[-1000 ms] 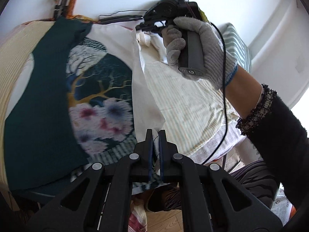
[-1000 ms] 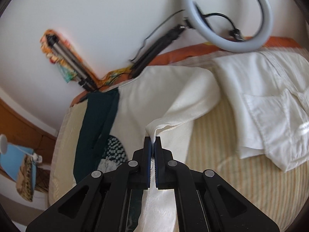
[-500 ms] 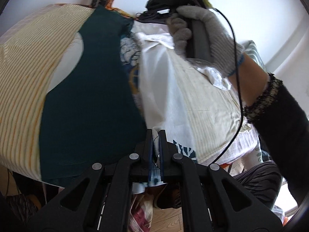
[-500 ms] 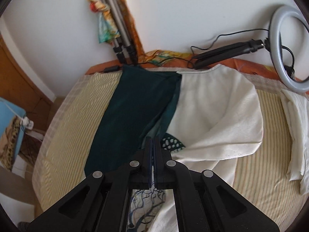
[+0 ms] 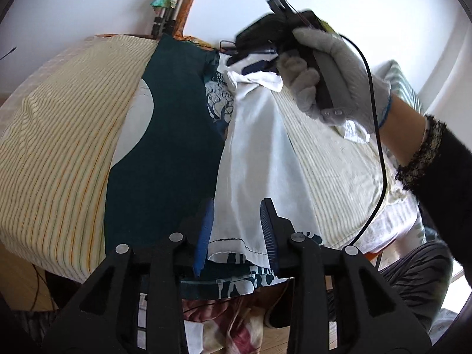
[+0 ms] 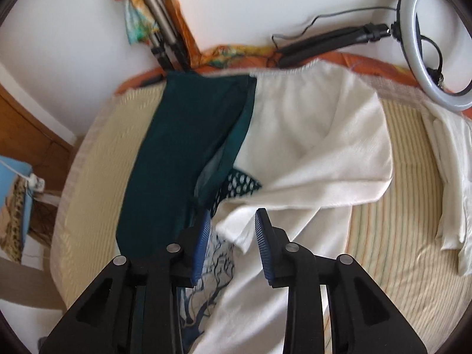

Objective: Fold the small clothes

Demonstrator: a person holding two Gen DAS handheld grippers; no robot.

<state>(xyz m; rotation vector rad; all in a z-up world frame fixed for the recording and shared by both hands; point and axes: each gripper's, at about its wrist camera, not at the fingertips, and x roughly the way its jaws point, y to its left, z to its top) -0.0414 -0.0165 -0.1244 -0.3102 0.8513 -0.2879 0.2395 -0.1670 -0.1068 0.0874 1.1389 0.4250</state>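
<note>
Both grippers, left (image 5: 237,230) and right (image 6: 233,236), are spread wide, holding nothing. Top (image 5: 165,135) lies folded on the bed (image 5: 59,135), white side up

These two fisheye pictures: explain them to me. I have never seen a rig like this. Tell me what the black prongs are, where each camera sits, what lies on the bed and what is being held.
The black prongs are hand-held grippers, one per hand, each carrying a camera that looks along its two fingers. The left gripper fills the bottom of the left wrist view, which also shows the gloved right hand gripping the other tool. The right gripper fills the bottom of the right wrist view. On the striped bed cover lies a dark green garment with a white side turned over it, and another white garment farther right. Both grippers are open and hold nothing.
</note>
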